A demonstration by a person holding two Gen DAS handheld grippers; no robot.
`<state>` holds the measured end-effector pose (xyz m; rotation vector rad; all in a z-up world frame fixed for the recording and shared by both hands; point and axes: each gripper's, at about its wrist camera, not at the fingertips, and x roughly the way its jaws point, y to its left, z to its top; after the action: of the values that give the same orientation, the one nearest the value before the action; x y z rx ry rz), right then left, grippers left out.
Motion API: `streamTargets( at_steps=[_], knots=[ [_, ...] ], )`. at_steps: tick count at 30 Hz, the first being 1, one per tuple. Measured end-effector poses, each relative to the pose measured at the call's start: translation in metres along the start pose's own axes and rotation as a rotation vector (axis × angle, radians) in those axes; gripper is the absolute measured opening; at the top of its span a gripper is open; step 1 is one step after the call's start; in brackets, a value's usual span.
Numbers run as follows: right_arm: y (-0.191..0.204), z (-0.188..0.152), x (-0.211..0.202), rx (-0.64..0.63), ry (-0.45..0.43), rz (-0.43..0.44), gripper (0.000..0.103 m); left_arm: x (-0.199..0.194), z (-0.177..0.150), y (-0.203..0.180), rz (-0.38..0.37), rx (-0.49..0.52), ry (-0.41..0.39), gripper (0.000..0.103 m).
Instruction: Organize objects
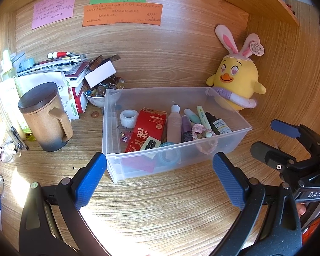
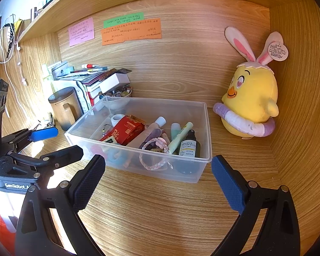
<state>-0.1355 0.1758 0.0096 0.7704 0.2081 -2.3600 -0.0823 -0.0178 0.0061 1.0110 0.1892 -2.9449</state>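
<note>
A clear plastic bin (image 1: 241, 130) (image 2: 207, 128) sits on the wooden desk. It holds a red packet (image 1: 148, 125) (image 2: 128, 129), several small bottles (image 1: 174, 125), a dark dropper bottle (image 2: 189, 146), a pink braided hair tie (image 2: 153, 165) and a white tape roll (image 1: 129, 117). My left gripper (image 1: 160, 176) is open just in front of the bin's near wall, with nothing between its blue pads. My right gripper (image 2: 157, 180) is open too, empty, near the bin's front right corner. Each gripper shows at the edge of the other's view.
A yellow chick plush (image 1: 236, 79) (image 2: 251, 104) with bunny ears stands right of the bin against the side panel. A lidded brown mug (image 1: 44, 117) (image 2: 64, 106), stacked books (image 1: 74, 70), a bowl of beads (image 1: 98, 95) and glasses (image 1: 8, 151) crowd the left. Coloured notes (image 1: 121, 15) hang on the back panel.
</note>
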Motion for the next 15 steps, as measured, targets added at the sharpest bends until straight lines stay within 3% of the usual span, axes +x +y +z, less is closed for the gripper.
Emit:
streamTargets(
  at_steps=[15],
  knots=[
    [-0.0015,-0.0023,0.0025,0.007,0.009,-0.001,0.100,0.0003,-0.0007,0.0022,-0.010,-0.012,0.006,0.101]
  ],
)
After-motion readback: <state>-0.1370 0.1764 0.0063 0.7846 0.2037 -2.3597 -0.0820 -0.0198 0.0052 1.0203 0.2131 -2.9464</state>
